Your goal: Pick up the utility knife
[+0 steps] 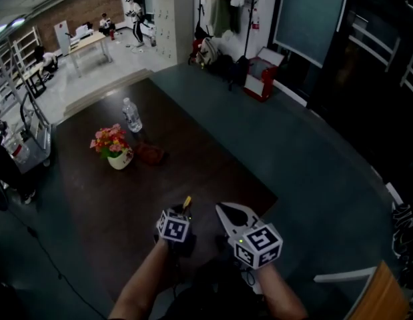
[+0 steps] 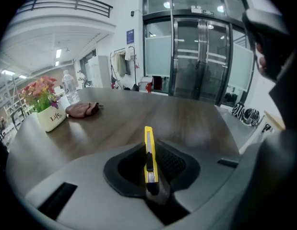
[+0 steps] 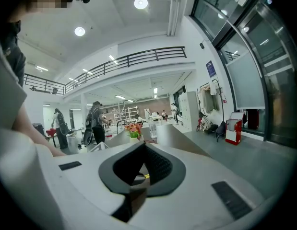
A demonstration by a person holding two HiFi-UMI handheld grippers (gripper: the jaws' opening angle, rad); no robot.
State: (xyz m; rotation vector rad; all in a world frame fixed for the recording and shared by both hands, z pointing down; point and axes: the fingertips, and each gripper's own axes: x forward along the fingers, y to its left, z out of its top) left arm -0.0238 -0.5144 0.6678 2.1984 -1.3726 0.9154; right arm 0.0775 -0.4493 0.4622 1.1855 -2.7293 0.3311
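Note:
The yellow utility knife [image 2: 148, 133] stands edge-up between the black pads of my left gripper [image 2: 149, 148], which is shut on it. Its tip juts past the jaws over the dark wooden table [image 2: 186, 123]. In the head view the knife [image 1: 187, 202] shows as a small yellow tip ahead of my left gripper [image 1: 183, 213], near the table's front edge. My right gripper [image 1: 223, 212] hovers just to the right of it. Its fingertips meet with nothing between them, and in its own view the right gripper [image 3: 143, 147] points along the table.
Farther up the table [image 1: 213, 172] stand a white flower pot [image 1: 116, 151], a water bottle [image 1: 131, 115] and a brown pouch [image 1: 151, 154]. The table's right edge drops to grey floor. People stand at the far left in the right gripper view.

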